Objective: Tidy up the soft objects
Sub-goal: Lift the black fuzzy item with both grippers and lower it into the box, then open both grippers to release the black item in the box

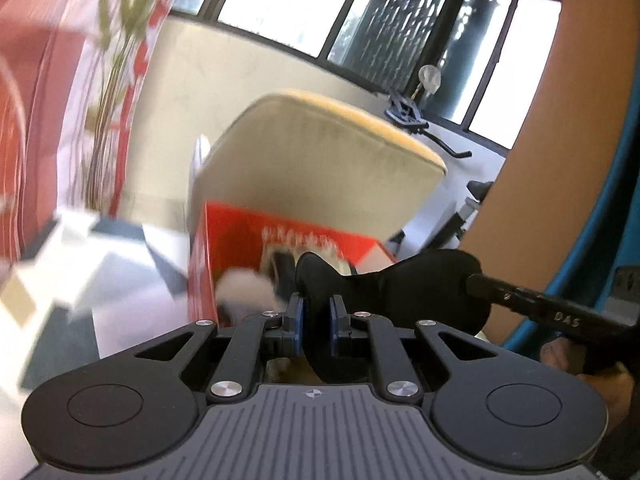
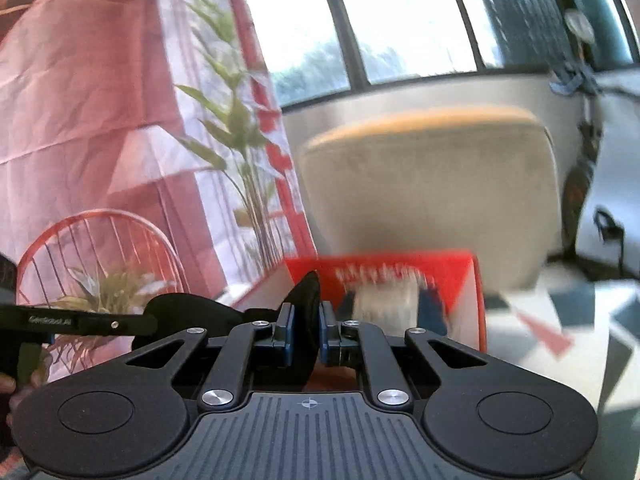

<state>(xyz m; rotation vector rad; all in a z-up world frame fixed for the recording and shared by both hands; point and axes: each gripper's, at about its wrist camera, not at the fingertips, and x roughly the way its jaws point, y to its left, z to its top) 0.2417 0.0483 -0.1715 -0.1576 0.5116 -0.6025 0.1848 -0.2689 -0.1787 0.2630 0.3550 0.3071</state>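
While the left gripper (image 1: 316,314) and right gripper (image 2: 306,330) each pinch one black cloth (image 1: 384,284) between nearly closed jaws, pulling apart could slip it free over the red box (image 1: 280,240) ahead.

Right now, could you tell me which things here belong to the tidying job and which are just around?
In the job:
black fabric piece, gripped by left tongs and right tongs
red box

Just around:
beige armchair
potted plant
red wire chair
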